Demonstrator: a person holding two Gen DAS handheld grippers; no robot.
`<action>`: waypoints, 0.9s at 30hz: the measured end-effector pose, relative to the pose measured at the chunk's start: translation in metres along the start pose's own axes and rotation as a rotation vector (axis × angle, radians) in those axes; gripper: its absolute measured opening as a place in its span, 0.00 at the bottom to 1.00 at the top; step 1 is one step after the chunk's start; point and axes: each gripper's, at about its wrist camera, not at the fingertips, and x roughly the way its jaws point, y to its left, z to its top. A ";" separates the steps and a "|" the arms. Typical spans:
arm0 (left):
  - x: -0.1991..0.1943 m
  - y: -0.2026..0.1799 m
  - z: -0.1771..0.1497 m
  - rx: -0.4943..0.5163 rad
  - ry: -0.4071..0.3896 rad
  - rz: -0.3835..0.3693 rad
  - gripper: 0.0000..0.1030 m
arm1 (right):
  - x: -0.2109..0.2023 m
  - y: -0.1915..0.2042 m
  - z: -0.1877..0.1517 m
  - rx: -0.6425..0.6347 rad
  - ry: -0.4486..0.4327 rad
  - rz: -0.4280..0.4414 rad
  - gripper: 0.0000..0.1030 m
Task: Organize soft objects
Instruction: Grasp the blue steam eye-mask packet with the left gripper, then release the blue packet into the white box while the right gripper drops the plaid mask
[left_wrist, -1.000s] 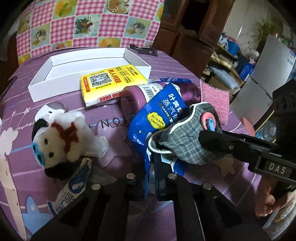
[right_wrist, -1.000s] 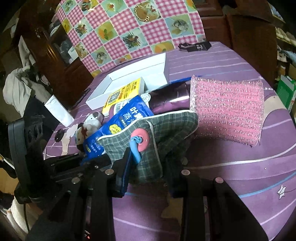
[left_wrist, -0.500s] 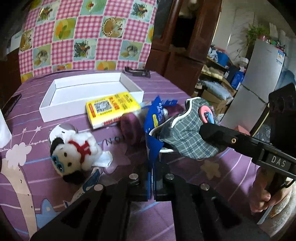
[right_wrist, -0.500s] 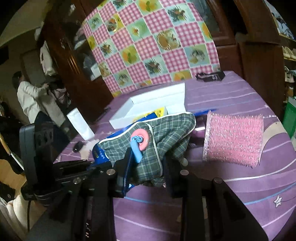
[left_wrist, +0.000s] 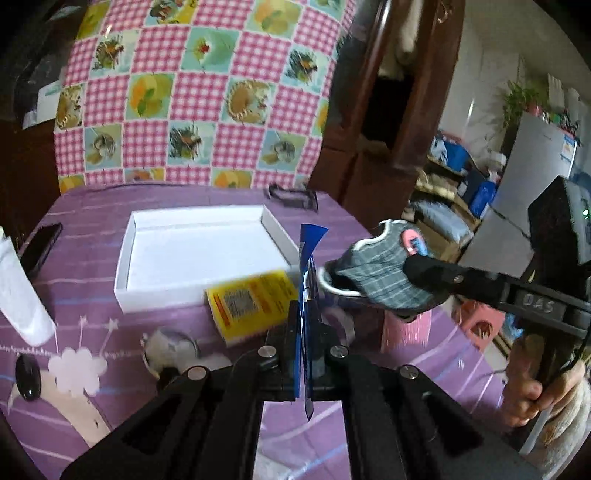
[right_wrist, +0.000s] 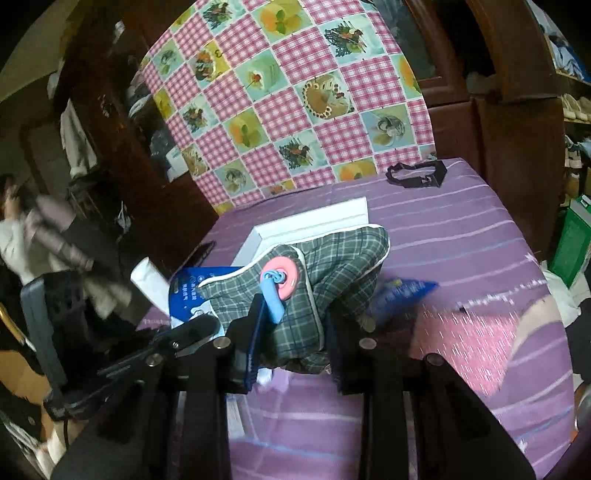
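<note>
Both tools carry a load above the purple tablecloth (left_wrist: 92, 266). Left gripper (left_wrist: 303, 354): jaws pinched tight on the edge of the blue packet (left_wrist: 308, 266), which stands on edge between them. Right gripper (right_wrist: 291, 332): jaws narrow, clamped on the grey plaid pouch (right_wrist: 332, 266), pink disc and blue tab on its near face.

White box (left_wrist: 192, 258) lies open on the far side of the cloth, yellow packet (left_wrist: 255, 302) touching its near right corner.

Judgement: step in hand is carrying to the box. To do it well, keep both grips firm, keep the two loads apart, clear the box's near wall, lower before releasing. The thin packet may swing or slip.

Writing: "DAS" on the right tool's arm; QR code on yellow packet. The blue packet's print is too blurred to read.
</note>
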 end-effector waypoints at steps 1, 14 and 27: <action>0.000 0.002 0.005 -0.006 -0.009 0.000 0.00 | 0.008 0.003 0.008 0.007 -0.001 -0.011 0.31; 0.067 0.077 0.078 -0.208 -0.045 -0.072 0.00 | 0.096 -0.011 0.088 0.188 0.052 0.015 0.31; 0.151 0.149 0.045 -0.349 0.148 0.185 0.00 | 0.188 -0.041 0.069 0.249 0.250 -0.043 0.31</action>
